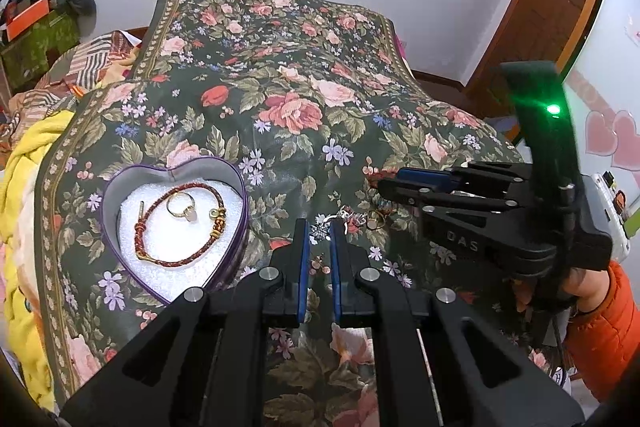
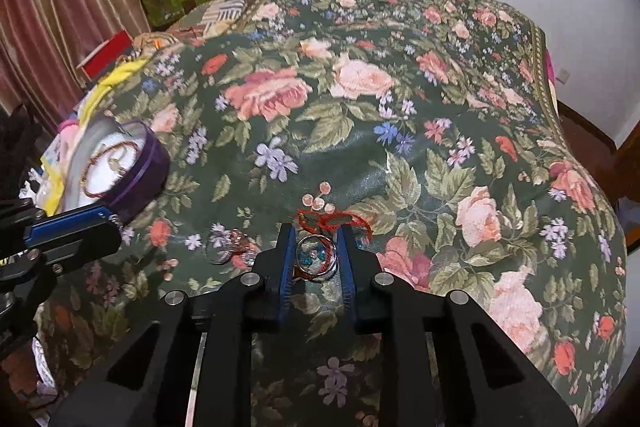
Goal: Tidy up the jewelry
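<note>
Two grippers work over a floral bedspread (image 2: 400,147). Right gripper (image 2: 316,247) fingers stand parted around a silver ring (image 2: 316,255), not clamping it. Left gripper (image 1: 320,239) fingers are narrowly apart, empty, with a silver trinket (image 1: 322,229) just beyond the tips. At ten o'clock, a heart-shaped box (image 1: 120,183) holds a red bracelet (image 1: 180,223) and a gold ring (image 1: 180,207).

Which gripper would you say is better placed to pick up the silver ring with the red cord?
The right gripper: its open jaws already straddle the silver ring on the floral cloth. The left gripper sits nearer the heart box.
</note>
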### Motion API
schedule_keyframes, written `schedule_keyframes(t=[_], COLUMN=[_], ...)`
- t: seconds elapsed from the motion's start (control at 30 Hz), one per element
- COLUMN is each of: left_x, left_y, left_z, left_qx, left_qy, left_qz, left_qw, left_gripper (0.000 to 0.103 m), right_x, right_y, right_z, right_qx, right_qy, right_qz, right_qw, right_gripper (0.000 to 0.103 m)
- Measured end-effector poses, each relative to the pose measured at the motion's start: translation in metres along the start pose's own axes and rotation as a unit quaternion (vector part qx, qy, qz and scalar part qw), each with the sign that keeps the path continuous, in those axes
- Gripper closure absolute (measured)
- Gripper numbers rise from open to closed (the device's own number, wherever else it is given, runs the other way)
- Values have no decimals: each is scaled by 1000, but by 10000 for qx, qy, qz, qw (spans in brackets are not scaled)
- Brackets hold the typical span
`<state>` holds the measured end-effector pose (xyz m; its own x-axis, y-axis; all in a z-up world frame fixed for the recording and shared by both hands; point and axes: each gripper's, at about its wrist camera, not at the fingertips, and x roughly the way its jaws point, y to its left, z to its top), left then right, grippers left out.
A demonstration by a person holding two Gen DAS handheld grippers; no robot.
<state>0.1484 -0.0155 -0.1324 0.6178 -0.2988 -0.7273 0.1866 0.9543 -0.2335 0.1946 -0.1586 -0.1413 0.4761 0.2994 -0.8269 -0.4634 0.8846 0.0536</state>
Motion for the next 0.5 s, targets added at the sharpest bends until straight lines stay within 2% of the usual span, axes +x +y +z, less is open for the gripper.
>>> schedule_keyframes(t=[0.5], left_x=[-59], left_y=[0], left_z=[12], left_qx=[-23], left_qy=[-589], left_qz=[149], left_qw=[9982], left_gripper=[95], right_x=[-77], right_y=[31], right_z=[14], right_qx=[-207], right_qy=[-1006], right_qz=[257], right_qw=[9944], right_gripper=[84])
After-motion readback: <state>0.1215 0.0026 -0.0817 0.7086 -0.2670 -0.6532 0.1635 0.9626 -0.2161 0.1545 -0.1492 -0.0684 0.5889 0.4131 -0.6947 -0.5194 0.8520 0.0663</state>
